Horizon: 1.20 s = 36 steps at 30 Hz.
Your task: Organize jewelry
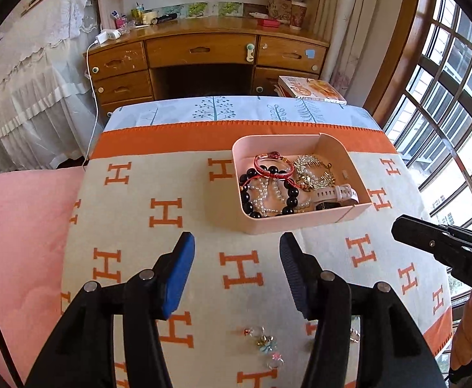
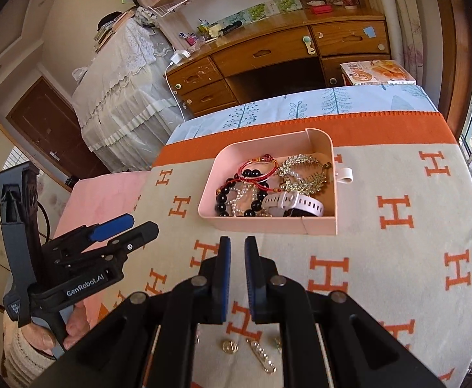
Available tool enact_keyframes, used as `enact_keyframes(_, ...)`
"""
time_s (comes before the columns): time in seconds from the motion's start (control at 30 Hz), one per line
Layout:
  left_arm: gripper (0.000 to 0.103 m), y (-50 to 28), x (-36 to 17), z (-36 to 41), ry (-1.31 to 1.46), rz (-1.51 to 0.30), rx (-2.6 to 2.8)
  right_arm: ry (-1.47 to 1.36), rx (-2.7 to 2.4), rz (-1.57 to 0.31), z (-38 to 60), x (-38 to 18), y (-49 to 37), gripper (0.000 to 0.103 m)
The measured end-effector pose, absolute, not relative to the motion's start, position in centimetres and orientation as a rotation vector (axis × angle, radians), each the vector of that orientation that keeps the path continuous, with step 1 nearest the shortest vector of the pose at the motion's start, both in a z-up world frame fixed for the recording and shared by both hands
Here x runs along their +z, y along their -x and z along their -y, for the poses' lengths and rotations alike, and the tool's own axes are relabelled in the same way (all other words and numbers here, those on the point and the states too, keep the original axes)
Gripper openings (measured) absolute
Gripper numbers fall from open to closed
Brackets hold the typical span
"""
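A pink tray (image 1: 307, 221) (image 2: 268, 224) sits on the H-patterned blanket (image 1: 132, 213). It holds a black bead bracelet (image 1: 292, 192), a red cord bracelet (image 1: 273, 165), pearls, a gold hair comb (image 1: 313, 169) and a white watch (image 2: 292, 205). My left gripper (image 1: 237, 242) is open and empty, just short of the tray's near wall. My right gripper (image 2: 237, 245) is nearly shut and empty, also short of the tray. Small charms (image 1: 265, 342) lie on the blanket below the left fingers. A gold pin (image 2: 261, 354) and a gold button (image 2: 229, 346) lie below the right fingers.
A wooden desk (image 1: 203, 55) with drawers stands beyond the table. A book (image 1: 313, 89) lies at the table's far right. A pink quilt (image 1: 19, 232) lies to the left. Barred windows (image 1: 446, 103) are on the right.
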<state>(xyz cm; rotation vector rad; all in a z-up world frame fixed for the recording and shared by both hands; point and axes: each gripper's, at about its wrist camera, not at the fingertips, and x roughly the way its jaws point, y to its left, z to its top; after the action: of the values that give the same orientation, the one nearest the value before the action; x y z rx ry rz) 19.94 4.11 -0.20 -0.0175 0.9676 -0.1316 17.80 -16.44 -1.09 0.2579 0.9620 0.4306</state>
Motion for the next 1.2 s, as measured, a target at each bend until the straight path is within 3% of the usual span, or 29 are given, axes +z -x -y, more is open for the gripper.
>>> enact_keyframes(0.2,0.063,-16.1,1.7,-4.4,0.002,-0.928,-0.132,-0.18,0.436,-0.938,16.5,0.4,-13.7,0.009)
enact_keyframes(0.37,0.063,-13.4,2.6,-4.2,-0.005,-0.912,-0.143,-0.146,0.439,-0.932,16.9,0.7,-11.1,0.011)
enact_keyframes(0.43,0.063,-12.6,2.7,-4.1,-0.003,-0.908,-0.149,-0.149,0.436,-0.936,17.2,0.6,-10.3,0.027)
enact_keyframes(0.5,0.063,-11.9,2.6,-4.0,0.005,-0.909,-0.154,-0.149,0.43,-0.93,17.5,0.5,-9.4,0.035)
enact_keyframes(1.2,0.063,-11.2,-7.2,-4.0,0.239,-1.109,-0.199,-0.461,0.338,-1.211,19.3,-9.2,-10.7,0.035)
